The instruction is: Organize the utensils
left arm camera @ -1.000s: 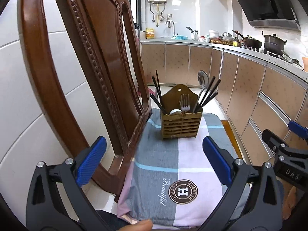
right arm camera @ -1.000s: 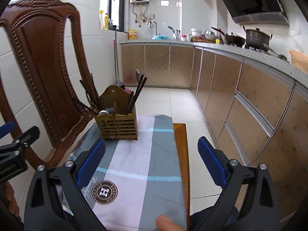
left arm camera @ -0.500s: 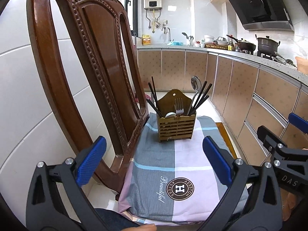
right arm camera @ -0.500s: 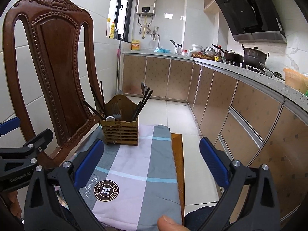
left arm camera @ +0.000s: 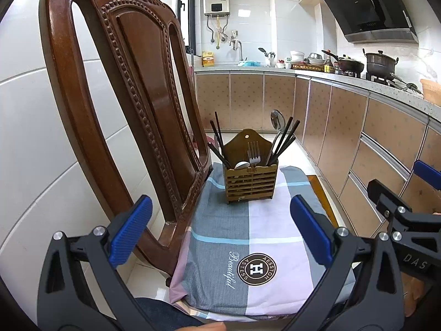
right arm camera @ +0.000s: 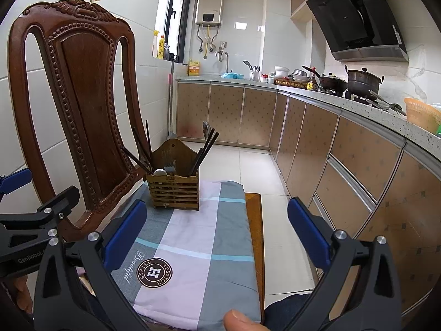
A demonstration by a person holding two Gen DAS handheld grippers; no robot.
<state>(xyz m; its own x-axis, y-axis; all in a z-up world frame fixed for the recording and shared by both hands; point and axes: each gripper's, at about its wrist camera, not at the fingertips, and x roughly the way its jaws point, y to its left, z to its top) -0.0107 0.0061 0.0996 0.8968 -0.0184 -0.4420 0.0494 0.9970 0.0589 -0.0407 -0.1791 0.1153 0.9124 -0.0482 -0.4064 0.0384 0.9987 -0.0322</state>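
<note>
A slatted wooden utensil holder (left arm camera: 250, 183) (right arm camera: 175, 192) stands at the far end of a cloth-covered chair seat. It holds dark chopsticks (left arm camera: 284, 141) (right arm camera: 205, 149), a steel fork (left arm camera: 254, 153), a steel spoon (left arm camera: 277, 120) and a white spoon (left arm camera: 242, 164). My left gripper (left arm camera: 220, 231) is open and empty, held back over the seat's near end. My right gripper (right arm camera: 217, 233) is open and empty too, to the right of the left one, also short of the holder.
The carved wooden chair back (left arm camera: 132, 104) (right arm camera: 80, 104) rises on the left against a tiled wall. The checked cloth (left arm camera: 248, 248) covers the seat. Kitchen cabinets (right arm camera: 358, 171) and a counter with pots (right arm camera: 361, 81) run along the right. Tiled floor (right arm camera: 256, 171) lies beyond.
Both grippers have drawn back and tilted upward, so the holder looks smaller and more of the room shows. Both stay open and empty.
</note>
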